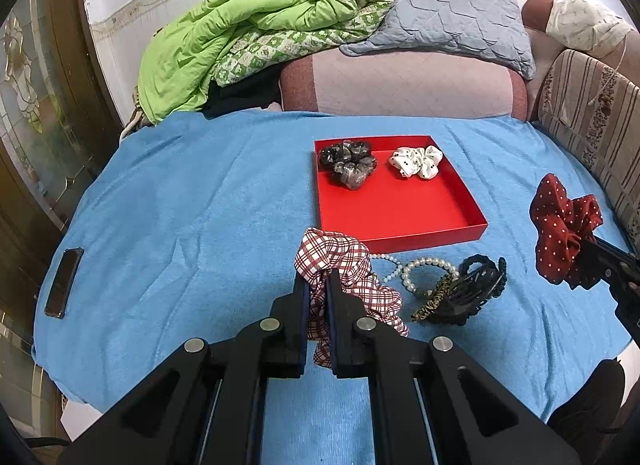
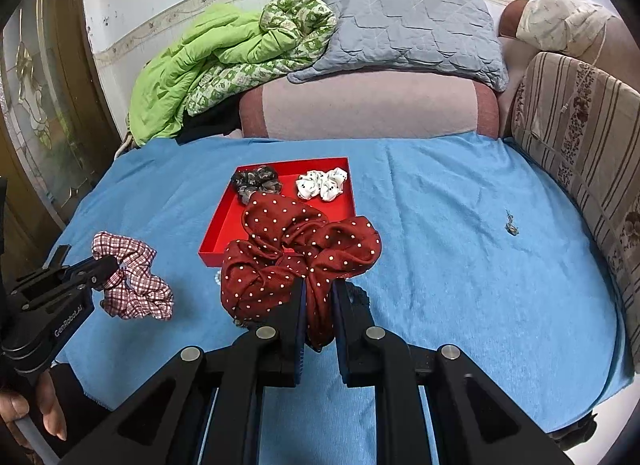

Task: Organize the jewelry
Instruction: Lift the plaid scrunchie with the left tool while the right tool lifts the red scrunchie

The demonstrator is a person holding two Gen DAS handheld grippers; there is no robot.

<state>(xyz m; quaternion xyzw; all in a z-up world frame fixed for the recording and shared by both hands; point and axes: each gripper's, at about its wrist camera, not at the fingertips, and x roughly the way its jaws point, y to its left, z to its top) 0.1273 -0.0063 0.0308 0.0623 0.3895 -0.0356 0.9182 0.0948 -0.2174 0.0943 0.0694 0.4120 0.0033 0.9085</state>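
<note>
Obs., standing by the bed. Blue towel [image 1: 180, 205] spread as work surface; red tray [image 1: 400, 221] sits near its middle.

Done so far: two pieces already in the tray, along its far side, a black-grey scrunchie [image 1: 348, 165] at the left corner and a white dotted scrunchie [image 1: 416, 161] to its right. Rest of tray floor bare.

In hand: left gripper [image 1: 318, 297] has its jaws nearly together, pinching the plaid scrunchie [image 1: 344, 265], which hangs clear of the towel just short of the tray's near wall. Right gripper [image 2: 320, 305] likewise narrow, clamped on the dark red polka-dot scrunchie [image 2: 296, 253]; from its own camera the scrunchie overlaps the tray's near edge, so it looks raised above or just before the tray. Neither piece released yet.

Left on the towel: pearl bracelet [image 1: 424, 269] and a bead strand beside it, black claw clip [image 1: 480, 285], a leopard-print band [image 1: 434, 297] tucked against the clip, all clustered near the tray's front. One small metallic item [image 2: 511, 227], too small to identify, lies well apart on the right.

Judgement: roughly a third through; two placed, two in transit, four or so untouched
</note>
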